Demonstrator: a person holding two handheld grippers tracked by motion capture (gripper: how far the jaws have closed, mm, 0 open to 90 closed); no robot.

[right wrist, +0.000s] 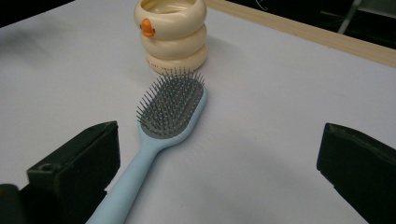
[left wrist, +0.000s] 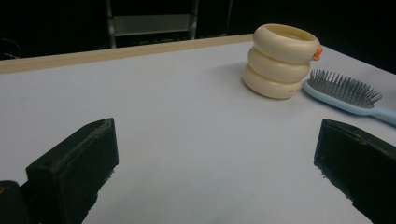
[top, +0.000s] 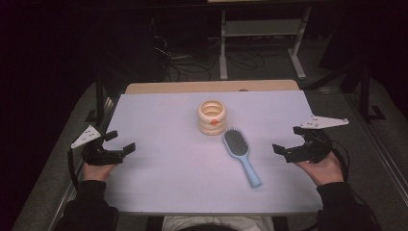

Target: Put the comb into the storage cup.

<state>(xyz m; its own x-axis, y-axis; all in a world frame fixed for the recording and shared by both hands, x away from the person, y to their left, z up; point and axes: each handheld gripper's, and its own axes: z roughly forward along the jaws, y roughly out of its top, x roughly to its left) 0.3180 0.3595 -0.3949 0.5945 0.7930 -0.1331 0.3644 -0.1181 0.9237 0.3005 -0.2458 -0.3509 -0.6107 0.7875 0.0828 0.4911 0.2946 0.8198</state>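
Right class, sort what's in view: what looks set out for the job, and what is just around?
Likely for the job:
hairbrush, bristles up
cream ringed cup
left claw, open
right claw, open

Just around:
white table
floor cables
metal stand

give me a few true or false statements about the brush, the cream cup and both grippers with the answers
1. The light blue plastic hairbrush lies bristles up on the white table. True.
2. The cream ring-stacked cup with an orange beak is tipped on its side. False: it stands upright, its opening facing up.
3. The left gripper is shut on the brush handle. False: its jaws are open and apart from the brush, with nothing between them.
4. The right gripper is open and holds nothing. True.
5. The brush head points towards the cup, its handle towards the person. True.
6. The brush stands inside the cup. False: it lies on the table beside it.
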